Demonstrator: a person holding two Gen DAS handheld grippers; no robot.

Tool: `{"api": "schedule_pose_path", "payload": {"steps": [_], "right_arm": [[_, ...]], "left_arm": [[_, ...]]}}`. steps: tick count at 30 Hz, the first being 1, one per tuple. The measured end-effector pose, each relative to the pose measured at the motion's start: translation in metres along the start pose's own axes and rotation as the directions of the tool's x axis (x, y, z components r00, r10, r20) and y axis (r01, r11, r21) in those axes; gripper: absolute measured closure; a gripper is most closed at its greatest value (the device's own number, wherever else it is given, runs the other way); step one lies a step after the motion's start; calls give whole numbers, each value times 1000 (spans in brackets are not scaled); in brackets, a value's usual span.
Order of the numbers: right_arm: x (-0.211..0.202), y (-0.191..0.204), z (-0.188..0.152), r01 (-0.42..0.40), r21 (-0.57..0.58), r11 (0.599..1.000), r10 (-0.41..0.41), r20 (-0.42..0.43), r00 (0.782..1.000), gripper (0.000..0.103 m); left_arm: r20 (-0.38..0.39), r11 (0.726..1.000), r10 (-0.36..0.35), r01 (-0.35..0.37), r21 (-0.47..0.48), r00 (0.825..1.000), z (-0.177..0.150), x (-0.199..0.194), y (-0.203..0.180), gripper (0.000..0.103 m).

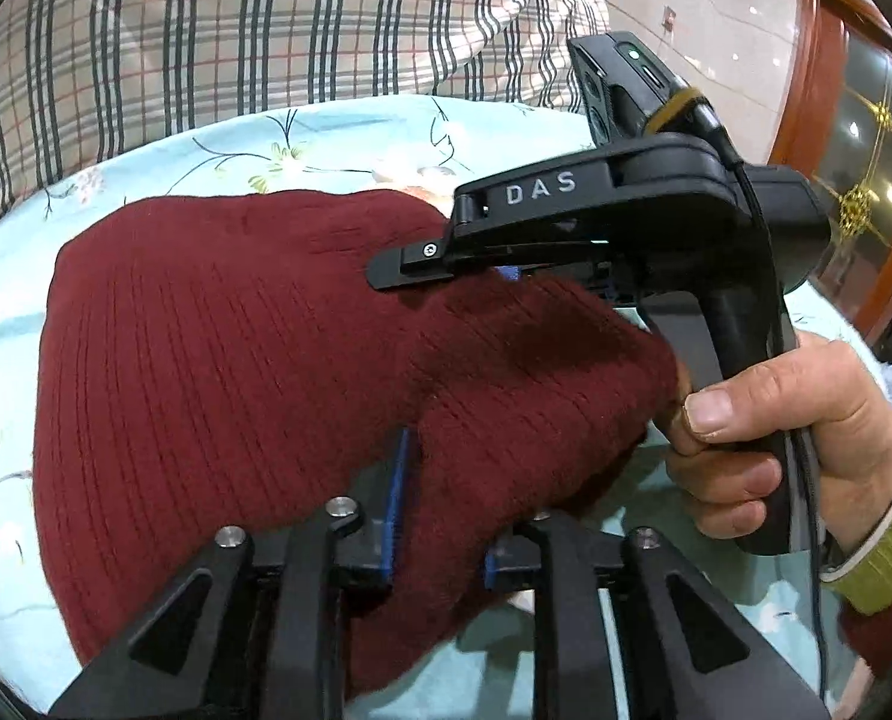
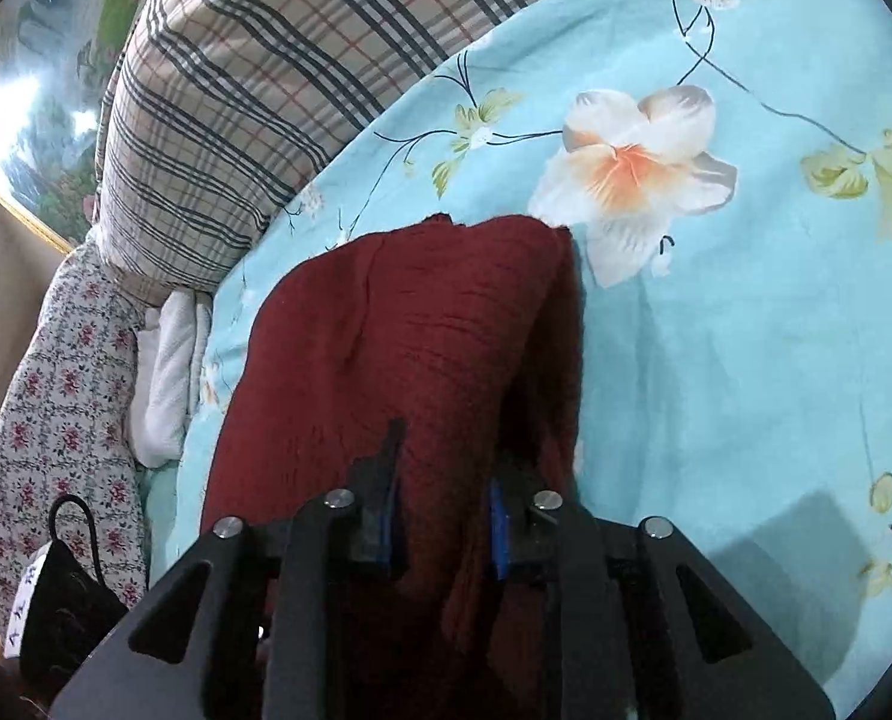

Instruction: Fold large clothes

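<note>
left wrist view | sweater (image 1: 236,360) dark red knit, lying on the floral bedsheet (image 1: 14,300) | left gripper (image 1: 440,516) clamped on a bunch of sweater edge | right gripper (image 2: 446,516) also pinching sweater fabric, hand (image 1: 805,438) on its handle | tip: lift both corners level, keep cloth taut, lay fold flat, mind snagging the knit

Even indoor light, slightly soft focus. Fisheye bending, dark vignette at rims. Glare at 9 o'clock on picture (image 2: 8,102); gripper shadow at 4 o'clock on sheet (image 2: 745,360).
</note>
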State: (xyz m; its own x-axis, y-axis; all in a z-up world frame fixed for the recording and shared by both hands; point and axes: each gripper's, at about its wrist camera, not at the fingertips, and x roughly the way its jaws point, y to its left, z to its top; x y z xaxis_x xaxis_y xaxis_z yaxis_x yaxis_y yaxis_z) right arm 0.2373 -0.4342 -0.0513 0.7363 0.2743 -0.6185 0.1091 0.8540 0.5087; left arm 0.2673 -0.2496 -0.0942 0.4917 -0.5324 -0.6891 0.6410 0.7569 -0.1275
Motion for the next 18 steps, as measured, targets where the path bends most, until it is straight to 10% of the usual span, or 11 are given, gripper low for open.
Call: {"api": "schedule_pose_path", "payload": {"steps": [2,7,12,18], "right_arm": [[-6,6,-1,38,-20,999,-38,6,999,72],[-23,14,-8,110,-36,993,-109,12,994,42],[-39,16,-20,118,-39,992,-118,9,993,36],[-42,7,-28,51,28,998,-51,-13,999,35]], "left_arm": [[-8,1000,-22,22,-19,1000,-1,-8,4,72],[5,988,-134,134,-71,991,-14,-54,6,15],[34,976,-106,111,-185,994,-21,-90,43,14],[40,889,-102,109,-444,994,-27,-88,124,14]]}}
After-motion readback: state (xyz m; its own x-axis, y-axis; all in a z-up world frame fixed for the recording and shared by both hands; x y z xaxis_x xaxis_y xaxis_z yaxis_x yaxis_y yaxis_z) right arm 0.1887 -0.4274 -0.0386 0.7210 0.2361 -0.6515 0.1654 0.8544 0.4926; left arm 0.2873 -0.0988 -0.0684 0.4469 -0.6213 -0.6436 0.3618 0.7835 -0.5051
